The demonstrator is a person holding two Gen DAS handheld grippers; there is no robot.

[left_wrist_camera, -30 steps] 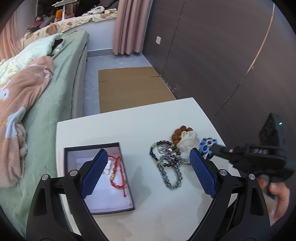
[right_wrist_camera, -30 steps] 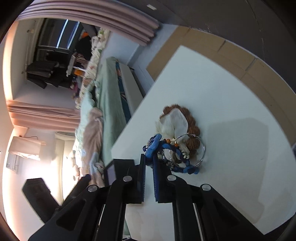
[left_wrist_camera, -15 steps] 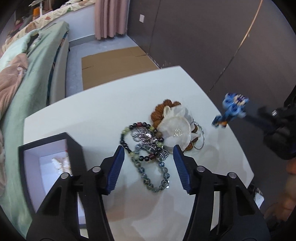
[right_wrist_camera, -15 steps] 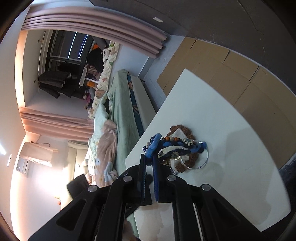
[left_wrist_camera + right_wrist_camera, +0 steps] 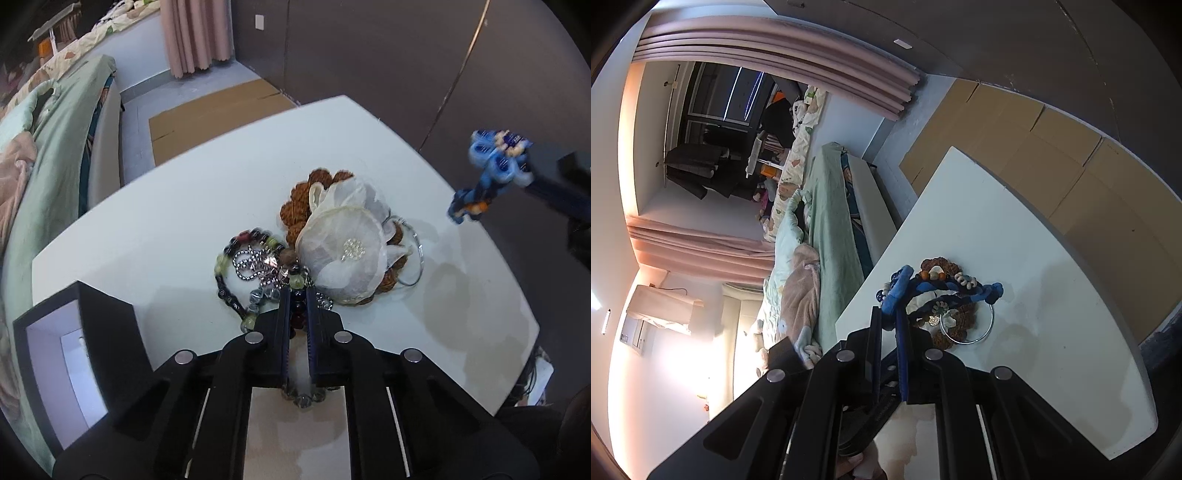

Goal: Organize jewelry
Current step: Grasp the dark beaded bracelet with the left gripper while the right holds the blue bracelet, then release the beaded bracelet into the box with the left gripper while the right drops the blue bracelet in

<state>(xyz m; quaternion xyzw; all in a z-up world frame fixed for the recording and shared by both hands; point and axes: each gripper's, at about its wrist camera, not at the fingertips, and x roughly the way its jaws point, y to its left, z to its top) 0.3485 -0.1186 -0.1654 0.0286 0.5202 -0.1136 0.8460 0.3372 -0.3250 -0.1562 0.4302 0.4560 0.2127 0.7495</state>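
Beaded bracelet (image 5: 236, 291) on white tabletop (image 5: 166, 236), pinched at its near strand by clenched left gripper (image 5: 296, 306), beside white fabric flower (image 5: 347, 251) atop brown beads (image 5: 299, 206). Blue braided bracelet (image 5: 945, 291) held aloft above tabletop, clamped in right gripper (image 5: 886, 325). Open black box (image 5: 77, 354) at left.

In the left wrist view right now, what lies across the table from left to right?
Black box → beaded bracelet → white fabric flower → thin metal ring → blue bracelet, held in the air by the right gripper.
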